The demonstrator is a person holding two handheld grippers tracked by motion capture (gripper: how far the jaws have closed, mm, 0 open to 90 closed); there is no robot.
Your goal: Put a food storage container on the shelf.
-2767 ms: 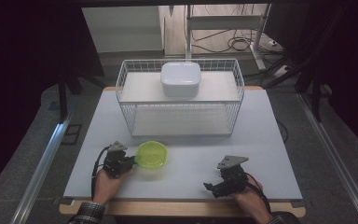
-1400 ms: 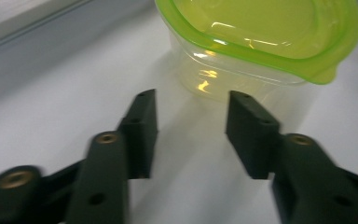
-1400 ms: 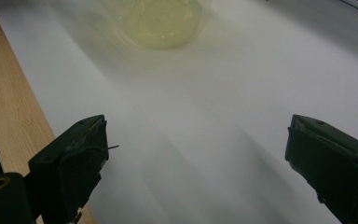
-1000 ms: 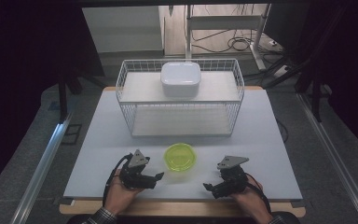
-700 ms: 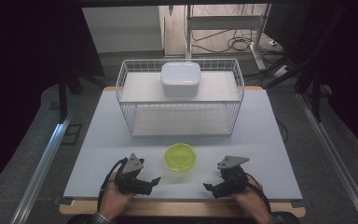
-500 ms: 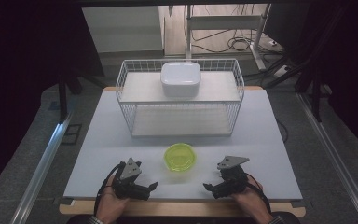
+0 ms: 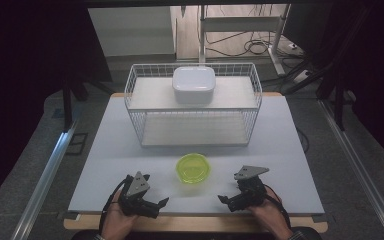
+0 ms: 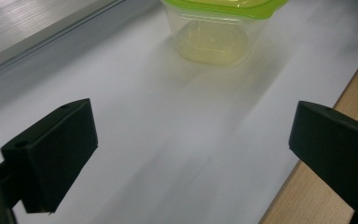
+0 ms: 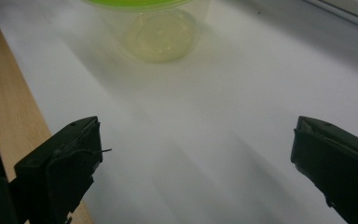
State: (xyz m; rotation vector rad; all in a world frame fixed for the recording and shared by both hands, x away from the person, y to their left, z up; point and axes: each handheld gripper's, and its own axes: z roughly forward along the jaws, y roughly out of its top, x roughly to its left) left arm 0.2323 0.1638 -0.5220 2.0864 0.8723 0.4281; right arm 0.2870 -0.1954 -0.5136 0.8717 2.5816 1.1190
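A clear container with a lime-green lid (image 7: 193, 168) stands alone on the white table top (image 7: 285, 150), front centre. My left gripper (image 7: 159, 205) rests at the front edge, left of the container and apart from it. Its jaws have just been opening and stand wide with nothing between them. The left gripper view shows the container (image 8: 216, 30) ahead of the gripper (image 8: 191, 140). My right gripper (image 7: 226, 199) lies to the container's right, open and empty. In the right gripper view the container (image 9: 156, 30) sits beyond the gripper (image 9: 196, 154).
A white wire rack (image 7: 130, 95) stands across the back of the table, with a white lidded box (image 7: 194, 84) on its upper shelf. A wooden strip (image 7: 195, 223) runs along the front edge. Dark floor and metal rails flank the table.
The green-lidded container has moved from front left to front centre. My left gripper has let go of it, opened and drawn back to the front edge. The right gripper has stayed put.
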